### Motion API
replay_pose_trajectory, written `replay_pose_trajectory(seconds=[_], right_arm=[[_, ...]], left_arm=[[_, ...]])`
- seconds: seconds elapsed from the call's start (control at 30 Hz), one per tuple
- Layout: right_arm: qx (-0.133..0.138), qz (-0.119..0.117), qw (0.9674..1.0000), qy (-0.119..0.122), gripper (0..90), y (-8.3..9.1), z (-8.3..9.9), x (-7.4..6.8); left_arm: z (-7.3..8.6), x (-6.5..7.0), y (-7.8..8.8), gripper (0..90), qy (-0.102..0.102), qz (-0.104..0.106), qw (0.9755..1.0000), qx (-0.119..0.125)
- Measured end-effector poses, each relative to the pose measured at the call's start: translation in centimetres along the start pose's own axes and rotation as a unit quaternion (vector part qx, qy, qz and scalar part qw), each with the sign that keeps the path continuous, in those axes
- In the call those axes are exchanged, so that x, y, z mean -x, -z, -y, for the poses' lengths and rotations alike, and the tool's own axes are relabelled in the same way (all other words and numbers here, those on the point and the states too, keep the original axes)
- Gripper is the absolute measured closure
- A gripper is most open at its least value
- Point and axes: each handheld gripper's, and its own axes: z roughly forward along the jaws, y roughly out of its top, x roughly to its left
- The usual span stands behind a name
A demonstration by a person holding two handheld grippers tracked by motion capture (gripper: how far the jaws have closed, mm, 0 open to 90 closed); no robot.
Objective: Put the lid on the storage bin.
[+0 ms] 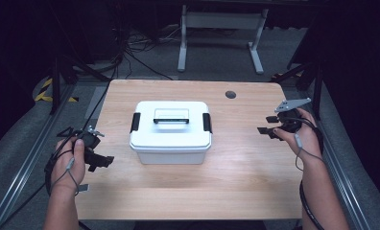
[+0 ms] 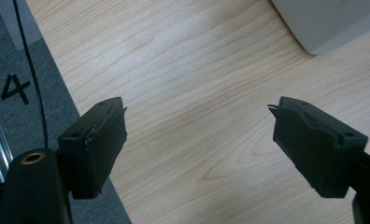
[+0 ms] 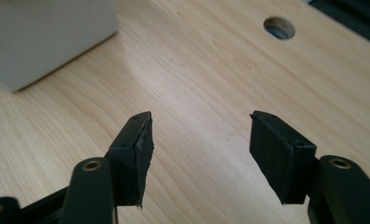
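Observation:
A white plastic storage box (image 1: pixel 170 132) sits in the middle of the wooden table (image 1: pixel 236 167), its lid on, with a black handle on top and black latches at both ends. My left gripper (image 1: pixel 100 154) hovers left of the box near the table's left edge, jaws wide open with nothing between them (image 2: pixel 197 140). A corner of the box (image 2: pixel 328 23) appears at the upper right of the left gripper view. My right gripper (image 1: pixel 268 125) is held to the right of the box, open and empty (image 3: pixel 199 149). The box's side (image 3: pixel 43 37) lies at the upper left of the right gripper view.
A round cable hole (image 1: pixel 231 94) is cut in the table's far side, also seen as the hole (image 3: pixel 279 27) in the right gripper view. Grey carpet with a black "4" mark (image 2: pixel 15 88) borders the left edge. Metal rails run along both sides; a white desk frame (image 1: pixel 221 33) stands behind.

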Motion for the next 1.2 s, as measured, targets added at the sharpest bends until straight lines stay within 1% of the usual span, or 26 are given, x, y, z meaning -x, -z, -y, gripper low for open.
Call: replay_pose_trajectory(seconds=[0.03,0.1,0.13,0.17,0.23,0.3,0.37,0.47,0.5,0.6,0.63,0.67,0.73,0.83,0.87,0.93,1.0,1.1,1.2], right_arm=[[-0.006,-0.002,1.0,-0.004,40.1,-0.4,0.4,0.1],[-0.02,0.0,0.9998,-0.002,39.9,-0.9,0.9,0.1],[-0.02,0.001,0.9998,-0.003,39.3,-1.1,1.1,0.2],[-0.022,-0.002,0.9997,-0.01,38.3,-1.3,1.3,0.2],[-0.022,-0.007,0.9997,-0.013,37.9,-1.7,1.7,0.1],[-0.03,-0.008,0.9995,-0.013,37.8,-2.2,2.3,0.1],[-0.032,-0.009,0.9993,-0.014,37.7,-2.4,2.5,0.1],[-0.049,-0.007,0.9986,-0.019,37.4,-3.0,3.2,0.1],[-0.055,-0.007,0.9983,-0.02,37.3,-3.3,3.6,0.1],[-0.061,-0.01,0.9977,-0.027,36.8,-3.7,4.0,0.2],[-0.061,-0.01,0.9977,-0.027,36.8,-3.7,4.0,0.2],[-0.065,-0.011,0.9974,-0.029,36.7,-3.9,4.3,0.2],[-0.072,-0.01,0.9968,-0.033,36.4,-4.4,4.7,0.3],[-0.068,-0.01,0.9965,-0.049,35.6,-4.9,5.4,0.6],[-0.07,-0.008,0.9962,-0.052,35.6,-4.9,5.5,0.7],[-0.065,-0.005,0.9965,-0.053,35.6,-5.0,5.9,0.7],[-0.06,0.002,0.9963,-0.062,35.6,-5.0,6.3,0.8],[-0.053,0.011,0.9964,-0.065,35.6,-4.9,6.8,1.1],[-0.05,0.02,0.9954,-0.079,35.6,-4.9,7.7,1.6]], left_arm=[[0.0,0.0,-0.1,17.9,0.0,0.003,1.0,0.0],[-0.1,0.1,-0.1,17.9,-0.001,0.002,1.0,0.001],[-0.1,0.1,-0.1,17.9,-0.002,0.002,1.0,0.0],[-0.1,0.0,-0.1,17.9,-0.004,0.002,1.0,0.0],[-0.2,0.0,-0.3,17.8,-0.004,0.002,1.0,-0.002],[-0.2,0.1,-0.4,17.8,-0.007,0.002,1.0,-0.003],[-0.2,0.1,-0.5,17.8,-0.006,0.006,1.0,-0.005],[-0.3,0.2,-0.6,17.6,-0.014,0.009,0.9998,-0.006],[-0.4,0.3,-0.7,17.6,-0.014,0.011,0.9998,-0.008],[-0.4,0.3,-0.9,17.6,-0.015,0.013,0.9998,-0.01],[-0.5,0.3,-0.9,17.6,-0.015,0.017,0.9997,-0.013],[-0.5,0.3,-1.0,17.6,-0.02,0.017,0.9996,-0.014],[-0.5,0.4,-1.0,17.6,-0.018,0.021,0.9995,-0.015],[-0.6,0.3,-1.1,17.6,-0.015,0.021,0.9996,-0.015],[-0.6,0.3,-1.1,17.6,-0.013,0.021,0.9996,-0.014],[-0.6,0.1,-1.2,17.5,-0.011,0.02,0.9997,-0.011],[-0.7,0.0,-1.3,17.5,-0.004,0.016,0.9998,-0.01],[-0.9,-0.1,-1.6,18.0,0.006,0.008,0.9999,-0.005],[-1.1,-0.1,-1.7,18.0,0.014,0.005,0.9999,0.002]])
